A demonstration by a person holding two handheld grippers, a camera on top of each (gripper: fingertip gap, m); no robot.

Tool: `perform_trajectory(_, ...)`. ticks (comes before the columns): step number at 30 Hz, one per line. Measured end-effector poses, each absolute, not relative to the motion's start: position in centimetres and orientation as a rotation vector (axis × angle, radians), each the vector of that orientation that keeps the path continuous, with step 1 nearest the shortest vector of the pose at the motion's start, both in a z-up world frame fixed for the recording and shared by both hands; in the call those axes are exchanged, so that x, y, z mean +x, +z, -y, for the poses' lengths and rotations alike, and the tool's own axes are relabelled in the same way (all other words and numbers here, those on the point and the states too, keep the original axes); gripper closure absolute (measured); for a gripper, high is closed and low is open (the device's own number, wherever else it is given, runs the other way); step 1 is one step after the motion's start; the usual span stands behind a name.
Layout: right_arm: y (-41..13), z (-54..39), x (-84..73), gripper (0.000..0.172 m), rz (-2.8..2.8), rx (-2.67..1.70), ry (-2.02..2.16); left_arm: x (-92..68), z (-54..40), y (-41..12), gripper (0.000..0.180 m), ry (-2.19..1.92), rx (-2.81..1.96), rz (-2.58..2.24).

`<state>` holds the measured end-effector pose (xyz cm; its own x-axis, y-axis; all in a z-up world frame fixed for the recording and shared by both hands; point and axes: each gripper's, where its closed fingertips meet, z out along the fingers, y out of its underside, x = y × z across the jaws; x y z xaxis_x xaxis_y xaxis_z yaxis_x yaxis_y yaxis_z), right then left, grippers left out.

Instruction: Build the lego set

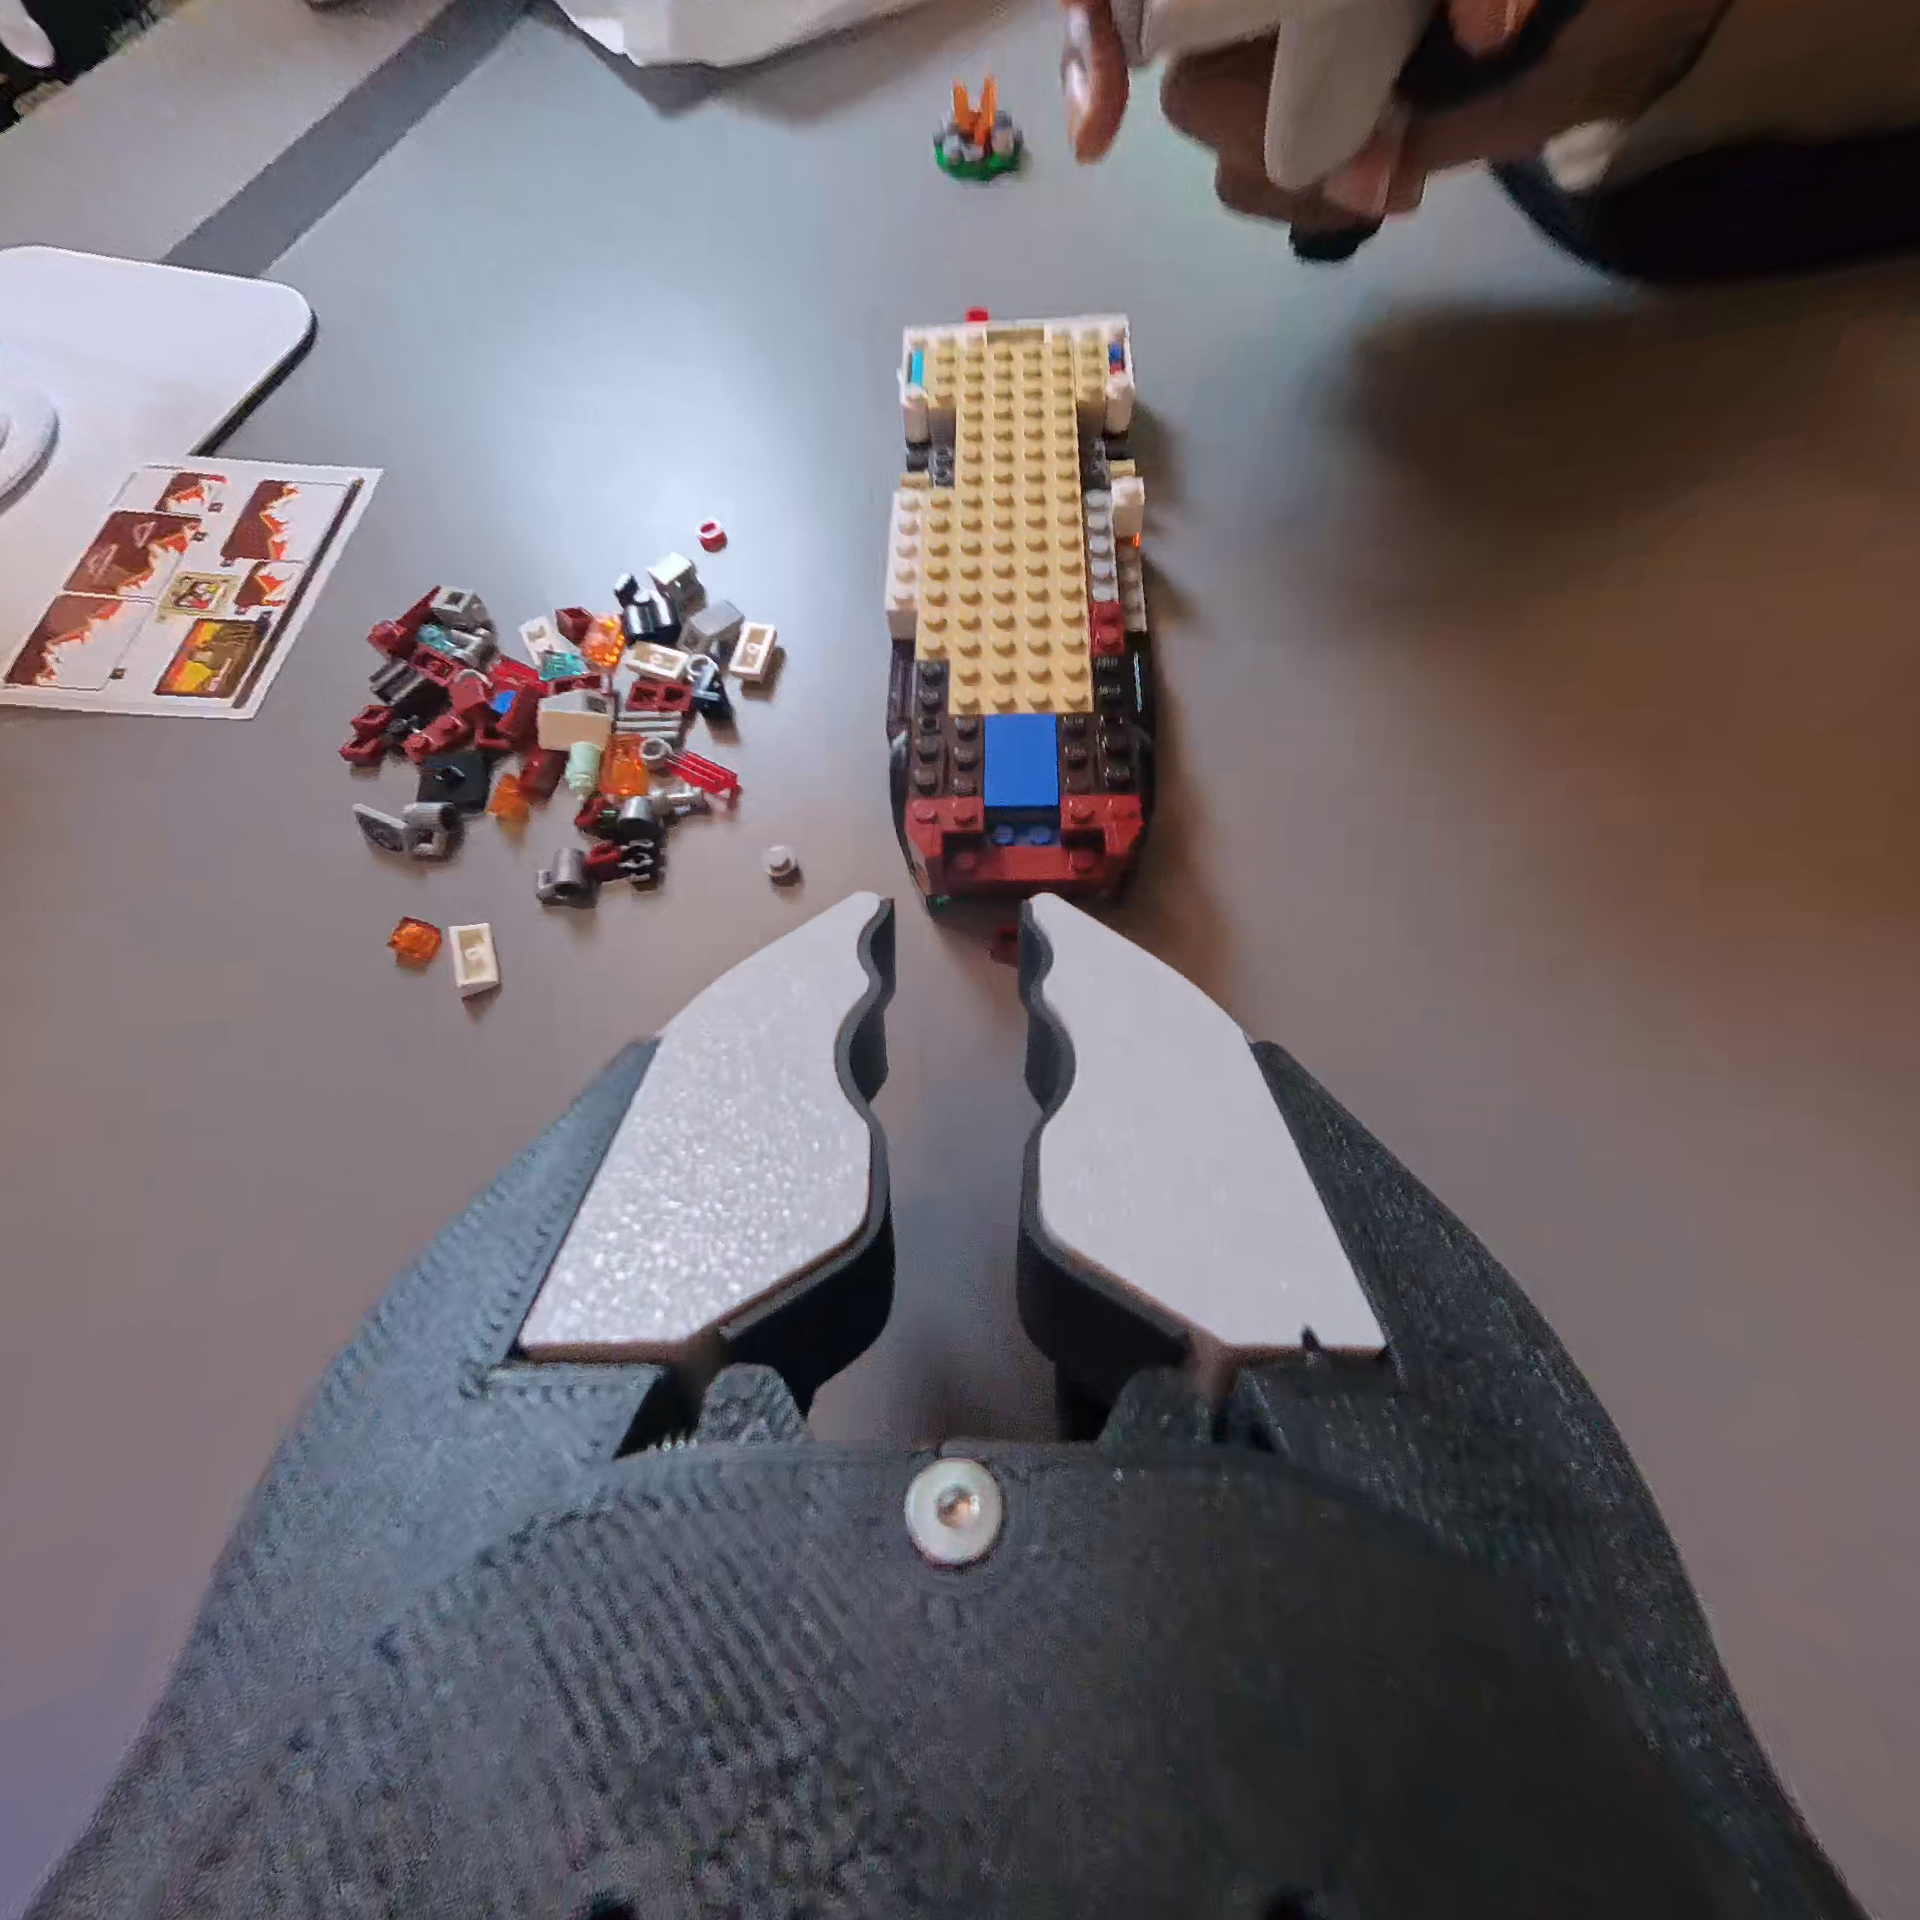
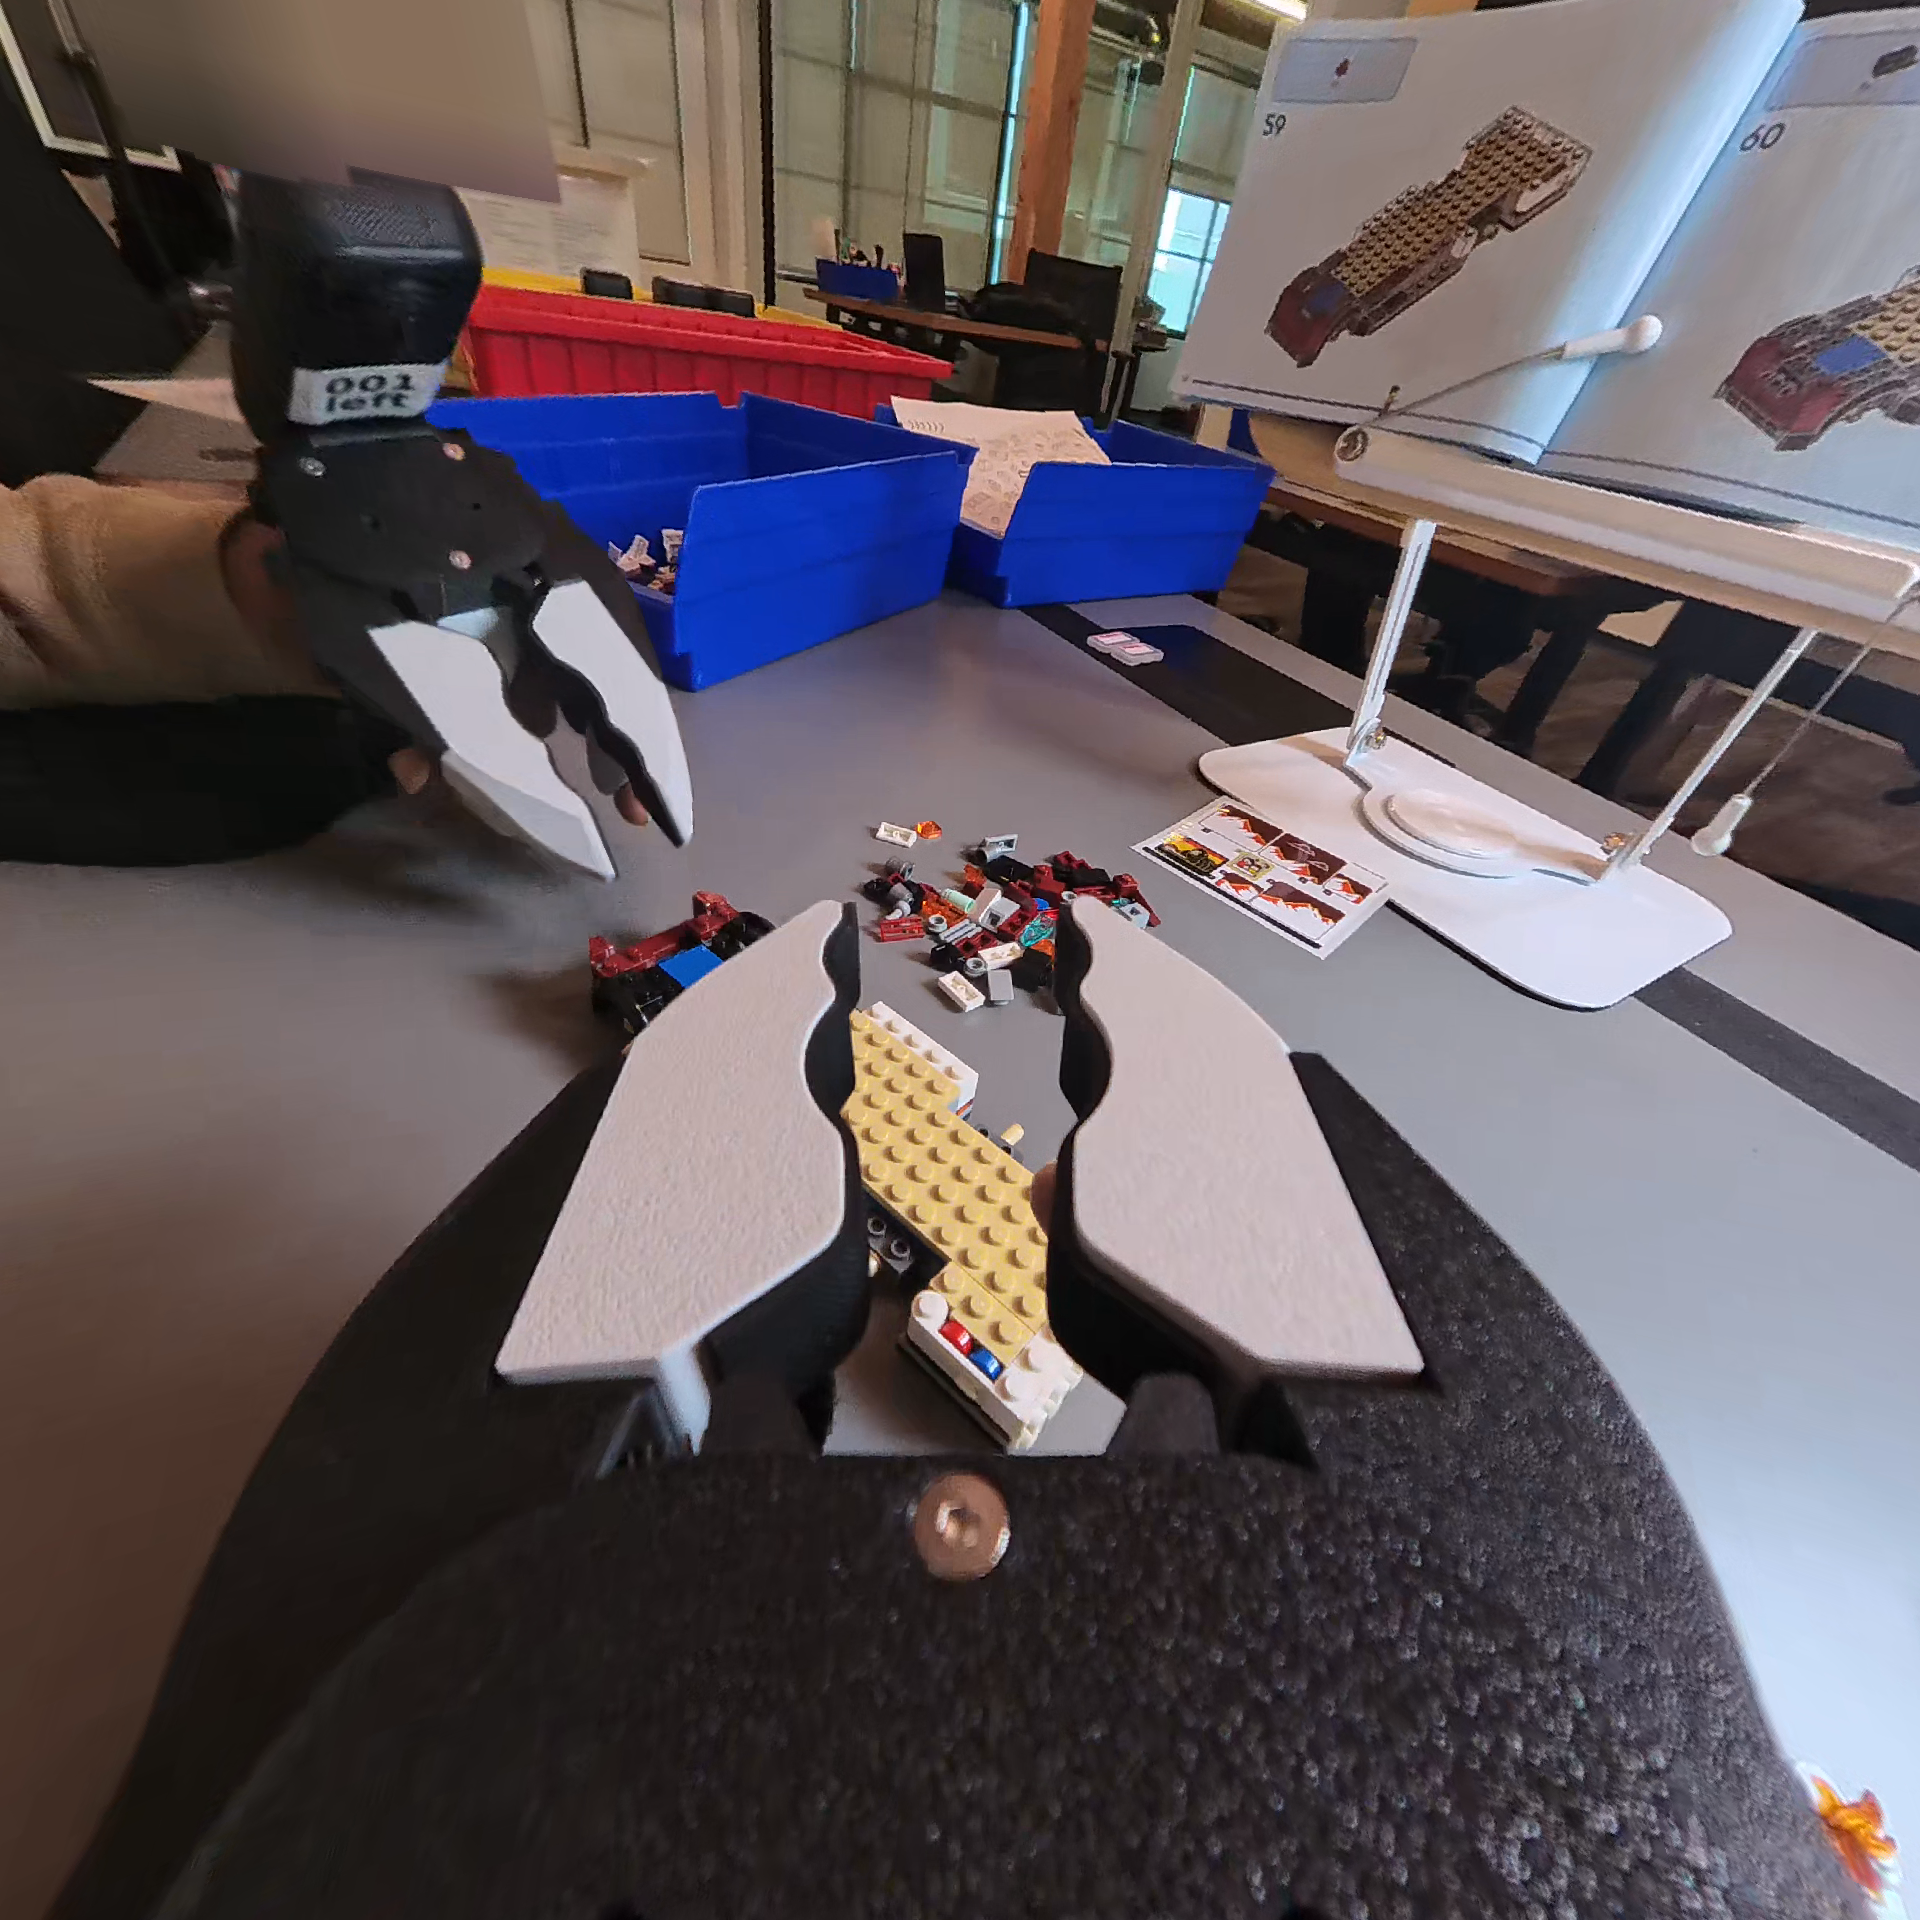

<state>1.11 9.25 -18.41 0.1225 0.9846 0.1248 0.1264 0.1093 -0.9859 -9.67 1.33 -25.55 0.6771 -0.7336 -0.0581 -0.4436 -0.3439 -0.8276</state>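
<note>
My left gripper (image 1: pixel 956 914) hangs released just short of the model (image 1: pixel 1013 613); my right gripper (image 2: pixel 956 935) gapes above it, gripping nothing; bricks (image 1: pixel 551 717) beside it.

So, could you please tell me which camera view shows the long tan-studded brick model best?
The left wrist view: the long tan-studded brick model lies whole and unobstructed on the grey table. In the right wrist view that gripper's white fingers cover much of it.

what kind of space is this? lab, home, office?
Likely an office or workshop room used as a brick-building station: a grey table, blue parts bins, an instruction booklet on a white stand, and desks with chairs behind glass partitions.
</note>
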Motion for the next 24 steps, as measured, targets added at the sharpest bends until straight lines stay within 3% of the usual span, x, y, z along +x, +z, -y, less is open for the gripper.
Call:
perform_trajectory(3, -18.7, -8.9, 0.8, 0.136, 1.282, -1.279, 0.977, -11.1, -1.6, -24.5, 0.158, -0.456, -1.985, -0.836)
perform_trajectory(16, -21.4, -5.3, -0.9, 0.136, 1.535, -1.245, 0.959, -8.2, -1.0, -28.3, 0.162, -0.383, -2.062, -1.093)
perform_trajectory(24, -22.5, -4.7, -0.8, 0.137, 1.589, -1.25, 0.948, -8.8, -0.9, -28.6, 0.179, -0.217, -2.027, -1.209)
